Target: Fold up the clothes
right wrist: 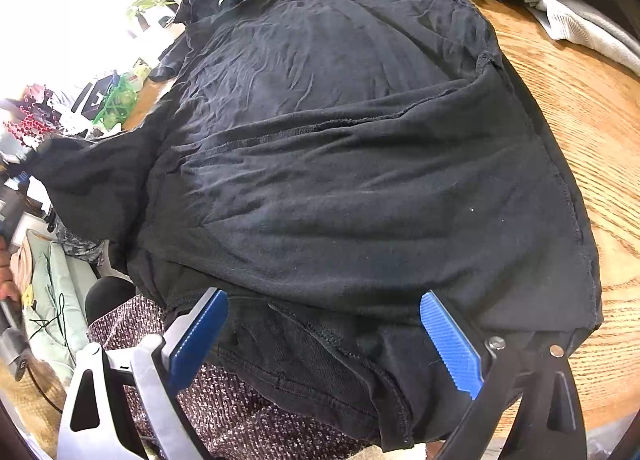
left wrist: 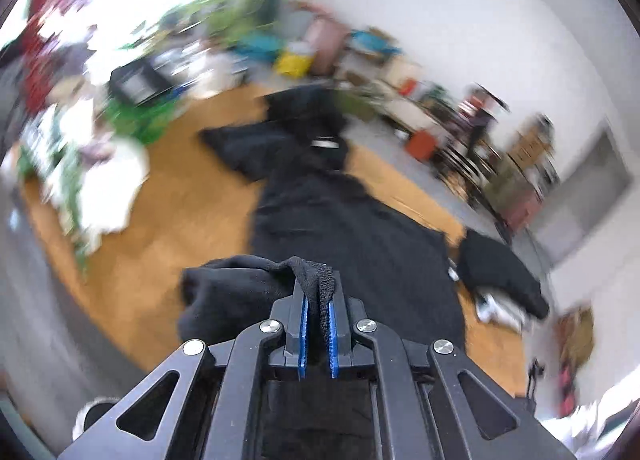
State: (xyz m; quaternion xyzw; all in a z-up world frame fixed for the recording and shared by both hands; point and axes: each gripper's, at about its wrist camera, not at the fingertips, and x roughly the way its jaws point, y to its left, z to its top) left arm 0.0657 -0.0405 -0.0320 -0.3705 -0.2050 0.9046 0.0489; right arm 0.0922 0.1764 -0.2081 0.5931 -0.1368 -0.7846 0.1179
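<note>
A black shirt (right wrist: 340,148) lies spread on the round wooden table (right wrist: 592,108), part of it folded over itself. In the left wrist view the shirt (left wrist: 320,196) stretches away from me. My left gripper (left wrist: 318,292) is shut on a bunched edge of the black shirt and holds it above the table. My right gripper (right wrist: 324,300) is open, its blue pads (right wrist: 452,344) on either side of the shirt's near edge, which hangs over the table edge.
A second black garment (left wrist: 500,272) lies on pale folded clothes (right wrist: 580,24) at the table's right. A pile of white and green cloth (left wrist: 100,188) sits on the table's left. Cluttered shelves and plants (left wrist: 240,0) stand beyond. A patterned fabric (right wrist: 224,400) shows below the table edge.
</note>
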